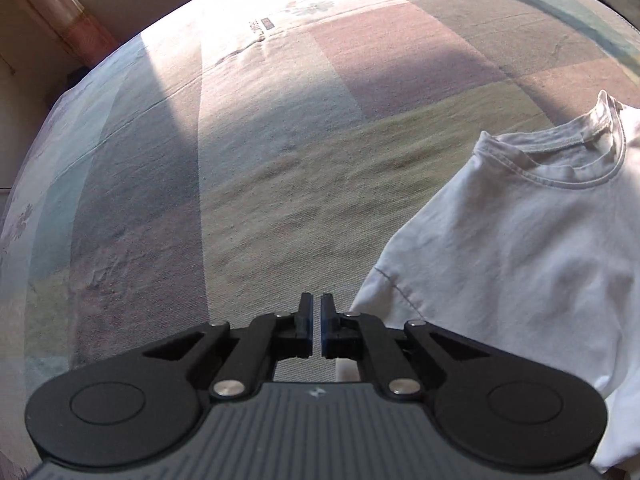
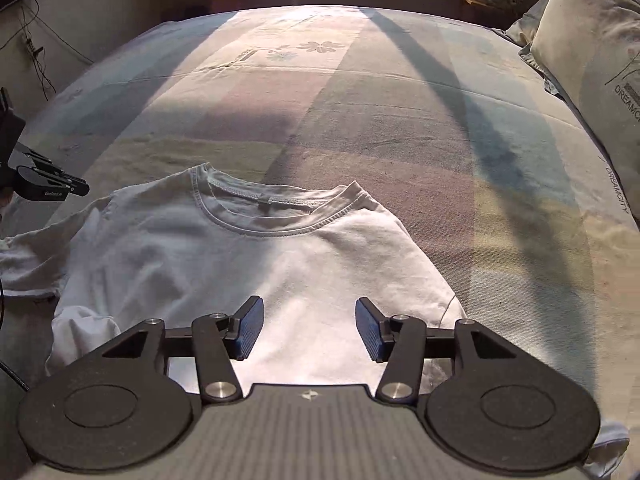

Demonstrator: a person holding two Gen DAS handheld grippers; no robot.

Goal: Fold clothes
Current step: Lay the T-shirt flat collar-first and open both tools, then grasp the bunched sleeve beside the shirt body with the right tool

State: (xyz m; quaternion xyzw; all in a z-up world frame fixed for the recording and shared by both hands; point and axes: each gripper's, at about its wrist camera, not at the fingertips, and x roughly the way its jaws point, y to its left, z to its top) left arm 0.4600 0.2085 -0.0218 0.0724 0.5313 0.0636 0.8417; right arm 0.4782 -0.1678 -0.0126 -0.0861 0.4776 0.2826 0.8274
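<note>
A white cotton T-shirt with a ribbed round collar lies front up on the pastel patchwork bedspread of the bed, collar pointing away toward the far side, and everything else is placed from it.

Left of the T-shirt, the black left tool is over bare bedspread beside the garment's left sleeve edge. Its two blue-padded fingers stand nearly together with only a thin slit between them, and nothing is caught there. In the right wrist view this same tool appears at the frame's left edge, near the T-shirt's left shoulder; whether it touches the cloth there is hard to judge from that small, dark patch.

The T-shirt's left sleeve is rumpled and partly bunched at the lower left, while the chest lies fairly flat, half in sun and half in shade.

Over the lower chest of the T-shirt sits the black right tool, its blue ribbed pads spread wide apart, with white fabric showing in the gap and nothing gripped.

Right of the T-shirt, a long dark shadow crosses the bedspread. Farther right, well apart from the garment, a cream printed pillow leans at the bed's edge.
</note>
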